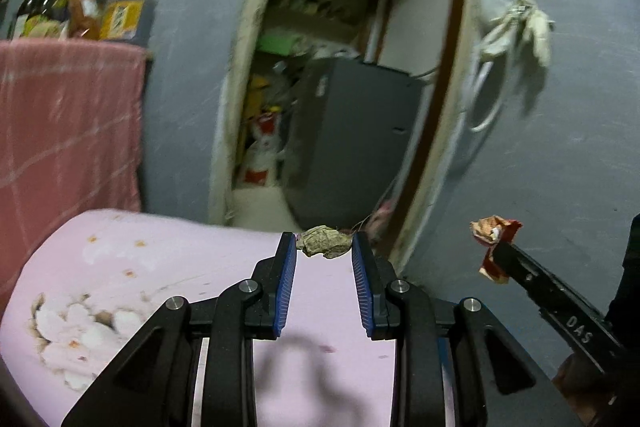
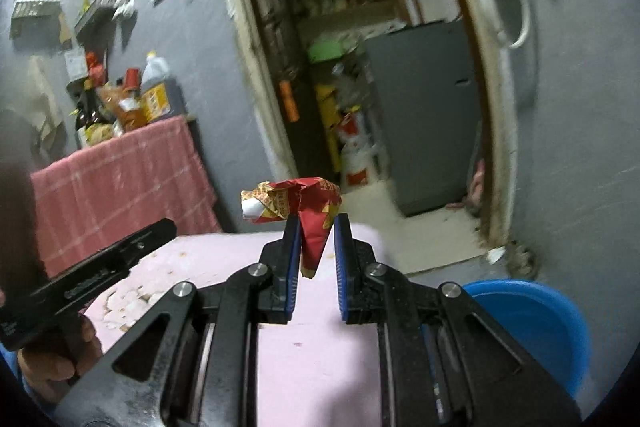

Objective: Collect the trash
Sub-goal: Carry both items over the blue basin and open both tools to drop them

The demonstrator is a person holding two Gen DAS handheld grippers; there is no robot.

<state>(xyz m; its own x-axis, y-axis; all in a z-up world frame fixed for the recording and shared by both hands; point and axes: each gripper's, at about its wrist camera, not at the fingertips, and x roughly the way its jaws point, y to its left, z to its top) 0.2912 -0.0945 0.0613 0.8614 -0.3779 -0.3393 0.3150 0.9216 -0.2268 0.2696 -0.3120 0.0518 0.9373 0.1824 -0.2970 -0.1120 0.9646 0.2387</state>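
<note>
Nearest the lens, the left tongs are clenched on a crumpled grey-brown wad, pinched at the very tips of the blue pads. It looks like balled paper: light, soft and springy, likely to slip out if the squeeze eases, since only its two ends are caught. A deeper bite across its middle would hold better.

The right tongs grasp a crumpled red wrapper by its lower pointed fold, while the bulk of it, with a white scrap showing at one end, flops out above and to the left of the pads. It seems thin, glossy film or paper, near weightless but slick; the narrow tail is a weak hold, and gripping nearer the crushed body would be safer.

Both pieces hang in the air over a pink flower-printed surface, which may be a bed or a covered counter. Lower right of the right wrist view sits a blue basin, a possible drop spot. Farther back stand a pink-draped counter with bottles and a doorway.
</note>
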